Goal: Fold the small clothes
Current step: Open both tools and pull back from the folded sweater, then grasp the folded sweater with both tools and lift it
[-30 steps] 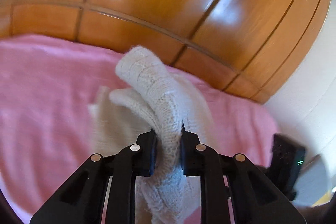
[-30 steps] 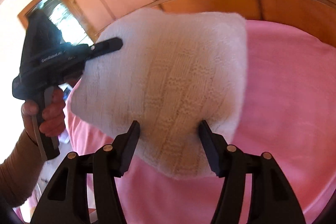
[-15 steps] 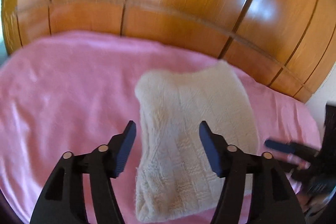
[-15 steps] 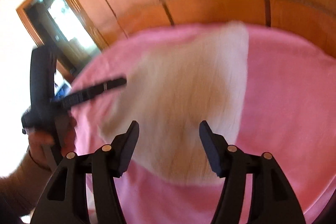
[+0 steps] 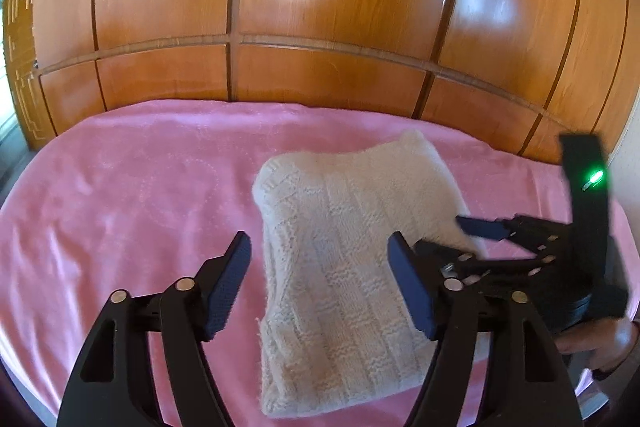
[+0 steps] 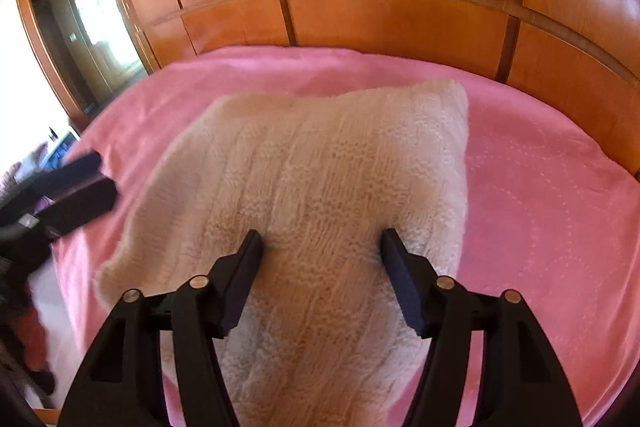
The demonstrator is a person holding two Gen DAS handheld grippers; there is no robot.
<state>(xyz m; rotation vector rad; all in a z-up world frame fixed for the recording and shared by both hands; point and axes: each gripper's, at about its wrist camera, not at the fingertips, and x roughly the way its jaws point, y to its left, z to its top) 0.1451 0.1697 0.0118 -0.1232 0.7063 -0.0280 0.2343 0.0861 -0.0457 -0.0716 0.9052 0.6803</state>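
A cream knitted garment (image 5: 348, 259) lies folded into a thick rectangle on the pink blanket (image 5: 132, 195). It also fills the middle of the right wrist view (image 6: 320, 195). My left gripper (image 5: 320, 267) is open and empty, hovering over the garment's near part. My right gripper (image 6: 320, 255) is open and empty, its fingers straddling the garment's near edge. The right gripper also shows at the right of the left wrist view (image 5: 472, 239), open beside the garment. The left gripper's fingers (image 6: 80, 187) show blurred at the left of the right wrist view.
Glossy wooden wardrobe doors (image 5: 320, 27) stand right behind the blanket's far edge. A mirrored or glazed door (image 6: 92, 11) is at the far left in the right wrist view. A white wall (image 5: 630, 163) borders the right side.
My left gripper let go of the garment and opened. The garment dropped flat onto the blanket, folded. Both grippers drew back a little toward the near edge.
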